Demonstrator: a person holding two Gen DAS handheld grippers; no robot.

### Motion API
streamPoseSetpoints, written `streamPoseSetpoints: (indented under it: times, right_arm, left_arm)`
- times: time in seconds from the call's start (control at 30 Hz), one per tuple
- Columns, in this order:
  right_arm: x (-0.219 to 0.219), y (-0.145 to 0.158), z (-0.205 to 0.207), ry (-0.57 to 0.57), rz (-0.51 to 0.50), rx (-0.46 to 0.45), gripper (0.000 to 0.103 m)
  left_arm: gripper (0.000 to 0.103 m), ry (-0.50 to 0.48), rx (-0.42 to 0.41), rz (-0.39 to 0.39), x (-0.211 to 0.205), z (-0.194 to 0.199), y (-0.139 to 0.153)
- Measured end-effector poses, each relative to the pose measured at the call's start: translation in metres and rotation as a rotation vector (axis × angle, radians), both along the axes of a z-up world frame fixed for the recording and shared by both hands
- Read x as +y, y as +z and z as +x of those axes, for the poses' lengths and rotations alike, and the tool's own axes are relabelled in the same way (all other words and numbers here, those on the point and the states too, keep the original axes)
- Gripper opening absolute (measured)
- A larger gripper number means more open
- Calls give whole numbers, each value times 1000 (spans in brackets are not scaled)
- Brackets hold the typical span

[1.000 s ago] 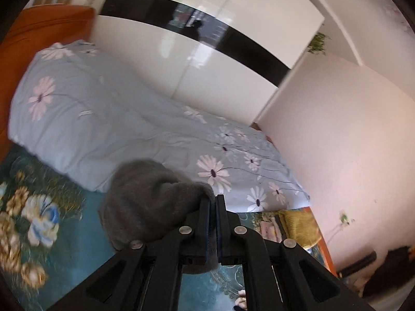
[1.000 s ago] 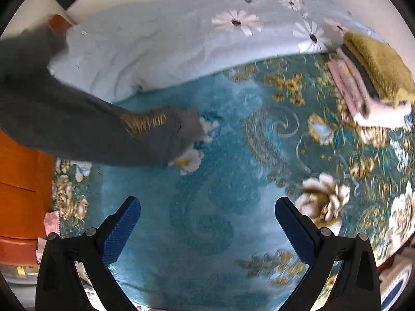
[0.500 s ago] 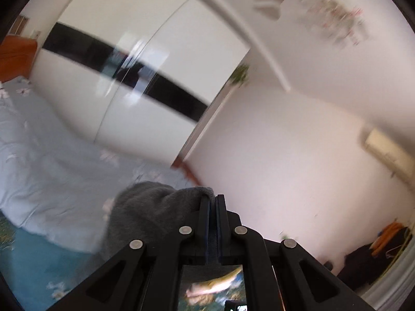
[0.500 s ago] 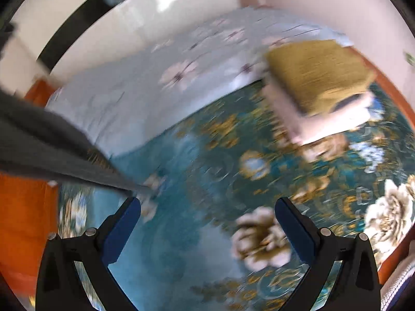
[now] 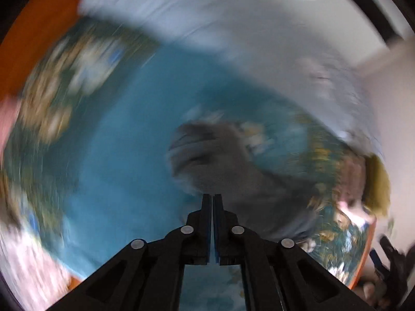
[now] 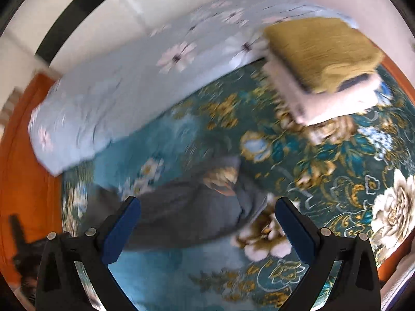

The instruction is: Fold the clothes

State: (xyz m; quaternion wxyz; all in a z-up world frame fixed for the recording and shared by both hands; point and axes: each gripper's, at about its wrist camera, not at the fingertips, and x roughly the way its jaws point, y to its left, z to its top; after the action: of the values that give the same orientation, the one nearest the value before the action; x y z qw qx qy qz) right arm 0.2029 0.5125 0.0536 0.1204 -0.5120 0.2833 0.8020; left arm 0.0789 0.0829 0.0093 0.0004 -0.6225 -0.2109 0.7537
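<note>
The grey garment (image 6: pixel 186 215) lies crumpled on the teal floral bedspread (image 6: pixel 337 176), low and left of centre in the right wrist view, ready to be spread before folding. Your left gripper (image 5: pixel 213 199) has its jaws pressed together, apparently on an edge of the cloth, though blur hides the pinch itself. Your right gripper (image 6: pixel 207 223) hangs wide and empty above it, free to take a second edge. The folded stack (image 6: pixel 324 59) sits upper right, clear of the work.
</note>
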Motion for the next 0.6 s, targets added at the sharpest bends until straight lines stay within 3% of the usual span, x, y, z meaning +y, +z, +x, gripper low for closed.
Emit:
streamPoseSetpoints:
  times: [0.07, 0.1, 0.17, 0.27, 0.33, 0.4, 0.5, 0.6]
  right_arm:
    - [-17, -8, -4, 50, 8, -28, 103]
    - [-23, -11, -5, 60, 11, -42, 103]
    - [-34, -17, -6, 67, 16, -69, 103]
    - [-48, -27, -10, 55, 24, -121, 103]
    - [-59, -31, -13, 49, 27, -150, 103]
    - [-70, -34, -14, 48, 32, -175, 103]
    - [-83, -32, -6, 44, 57, -200, 103]
    - [-87, -29, 17, 2, 86, -248, 103]
  left_arm:
    - [2, 83, -88, -6, -31, 21, -34]
    - [2, 120, -100, 3, -50, 31, -37]
    - [2, 172, -85, 43, -79, 31, -42]
    - [4, 168, -81, 111, -84, 10, -57]
    - [14, 114, -113, 124, -72, -4, -69]
    - [43, 69, -142, 144, -55, -18, -85]
    - [50, 36, -174, 200, -33, -34, -105]
    - [54, -23, -191, 195, -15, -62, -119]
